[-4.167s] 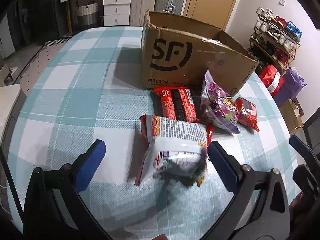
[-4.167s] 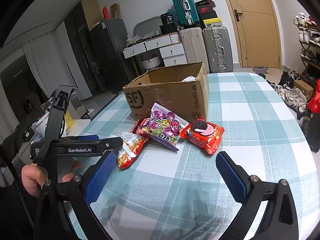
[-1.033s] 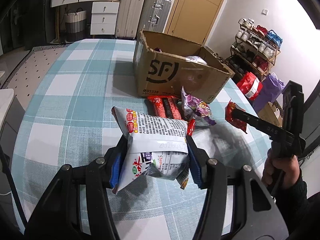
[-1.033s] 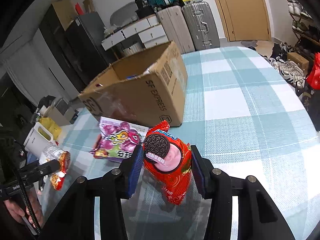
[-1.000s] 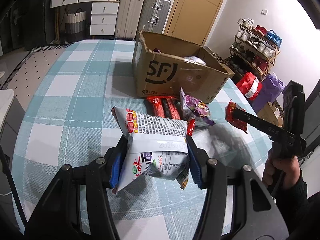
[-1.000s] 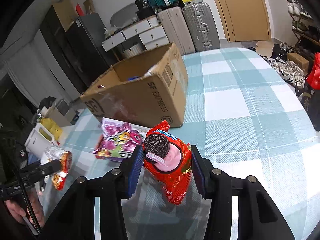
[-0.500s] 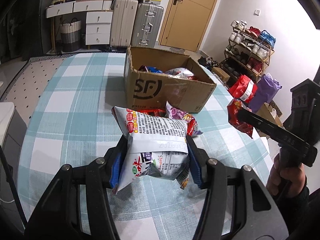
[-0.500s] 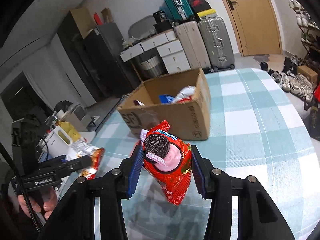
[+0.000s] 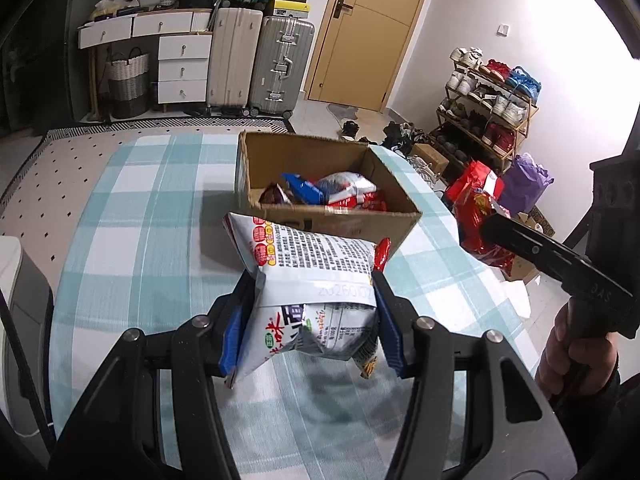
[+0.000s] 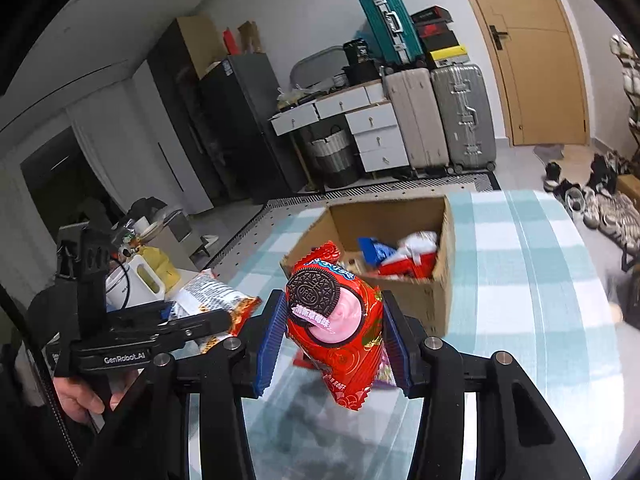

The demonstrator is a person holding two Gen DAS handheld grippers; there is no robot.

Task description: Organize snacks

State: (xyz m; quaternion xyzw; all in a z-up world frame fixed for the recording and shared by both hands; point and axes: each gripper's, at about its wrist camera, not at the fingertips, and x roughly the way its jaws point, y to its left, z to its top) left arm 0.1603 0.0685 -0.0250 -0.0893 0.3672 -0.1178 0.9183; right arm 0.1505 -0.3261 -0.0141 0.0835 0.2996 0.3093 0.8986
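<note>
Snacks in both hands: on the left, your left gripper (image 9: 310,328) has its blue pads pressed on a white snack bag (image 9: 312,276), held clear above the checked tablecloth (image 9: 132,240). Past it, mid-table, the open cardboard box (image 9: 332,220) already holds several packets, blue, white and red. To the right, your right gripper (image 10: 334,334) is clamped on a red Oreo packet (image 10: 334,320), upright and raised off the table on the near side of the box. Behind stand suitcases (image 9: 258,64) and white drawers (image 9: 182,66), with a shoe rack (image 9: 488,100) at far right.
</note>
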